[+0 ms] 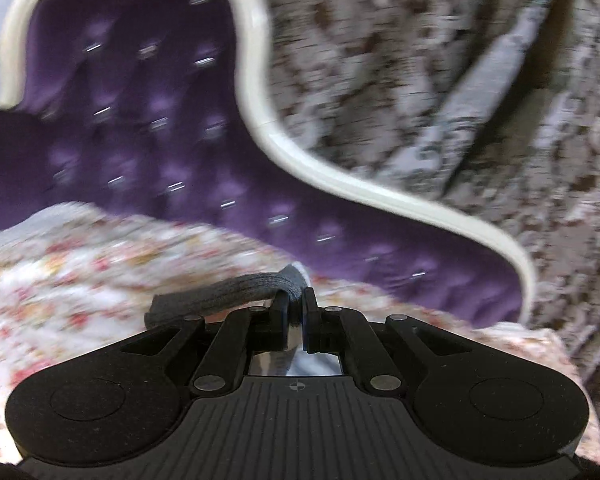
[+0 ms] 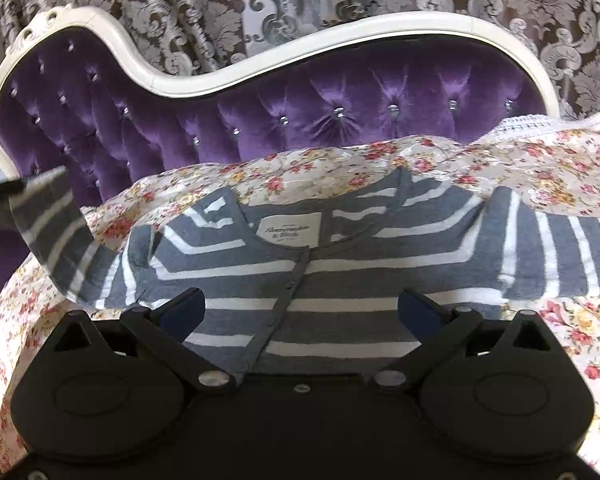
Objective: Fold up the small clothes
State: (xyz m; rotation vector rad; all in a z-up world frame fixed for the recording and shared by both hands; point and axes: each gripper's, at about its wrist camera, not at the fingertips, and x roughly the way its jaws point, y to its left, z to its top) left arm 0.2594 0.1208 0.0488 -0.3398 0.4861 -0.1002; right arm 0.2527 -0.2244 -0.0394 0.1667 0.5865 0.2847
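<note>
**Left sleeve pinched and lifted, right side waiting**

Black linkage arms and blue-padded fingers of the right gripper (image 2: 302, 304) fill the bottom of its own view, spread wide with nothing between them. They hang just above the chest of the grey-and-white striped knit cardigan (image 2: 340, 272), which lies face up and spread flat on the floral-print quilt (image 2: 572, 344). Its collar and white neck label point toward the back edge of the quilt, where the purple tufted velvet sofa back with a cream carved frame (image 2: 284, 120) rises. Behind that hangs a brown-and-silver damask curtain (image 2: 500, 4).

In the left wrist view, the left gripper (image 1: 295, 312) has its jaws pressed together on a folded grey edge of the cardigan's sleeve (image 1: 236, 286). From the right wrist view, that same sleeve (image 2: 54, 224) stands raised off the left edge of the quilt, held at its tip, while the opposite sleeve lies flat toward the right edge.

Pinching the cuff end rather than the middle probably lets the whole sleeve swing over as one panel. I judge the step in hand to be folding this sleeve inward across the chest. The open right gripper looks placed to steady the body, though it touches nothing yet.
</note>
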